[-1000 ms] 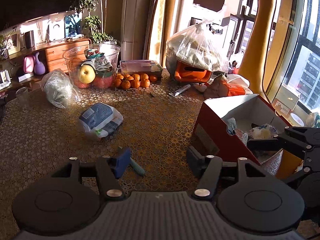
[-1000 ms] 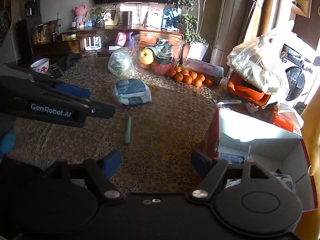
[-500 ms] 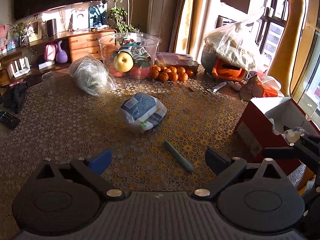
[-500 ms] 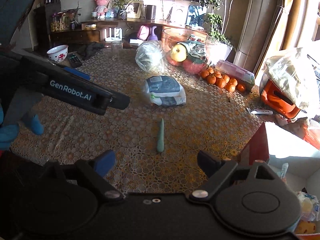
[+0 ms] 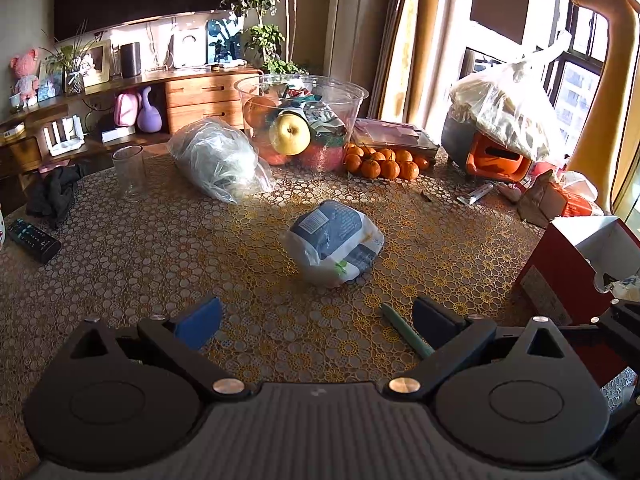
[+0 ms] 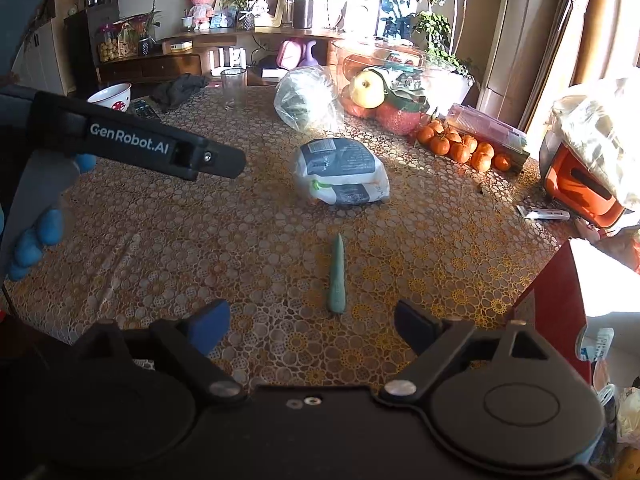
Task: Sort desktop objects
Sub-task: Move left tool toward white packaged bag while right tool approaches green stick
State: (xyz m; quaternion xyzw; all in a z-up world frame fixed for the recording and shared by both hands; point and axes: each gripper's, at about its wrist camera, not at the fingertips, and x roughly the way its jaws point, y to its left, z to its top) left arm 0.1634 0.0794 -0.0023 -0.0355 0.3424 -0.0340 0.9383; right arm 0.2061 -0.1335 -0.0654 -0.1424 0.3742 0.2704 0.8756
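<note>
Pen-like green stick (image 6: 337, 276), slim and tapered, lies flat on the patterned tablecloth (image 6: 248, 240), and the coming move turns on how it sits against the two claws. Going left to right in the right wrist view: the left gripper (image 5: 316, 318) comes in from the left edge, well apart from the stick; then the stick itself, its long axis running near to far, thick end near and tip pointing toward the wrapped packet (image 6: 340, 176) farther off; then the red box (image 6: 556, 308) at the right edge, open and already holding a few small things.

The right gripper (image 6: 312, 326) has the stick just ahead of it, slightly right of the middle of its gap, so its fingers would straddle the stick across the narrow width. Its jaws are spread and have just been opening, nothing between them. In the left wrist view the stick (image 5: 404, 330) lies slantwise, touching or just beside the right-hand pad; that claw is spread to its widest, has just been opening and holds nothing.

My judgement: the right hand is better lined up for the pick, and the box is nearer to it.
</note>
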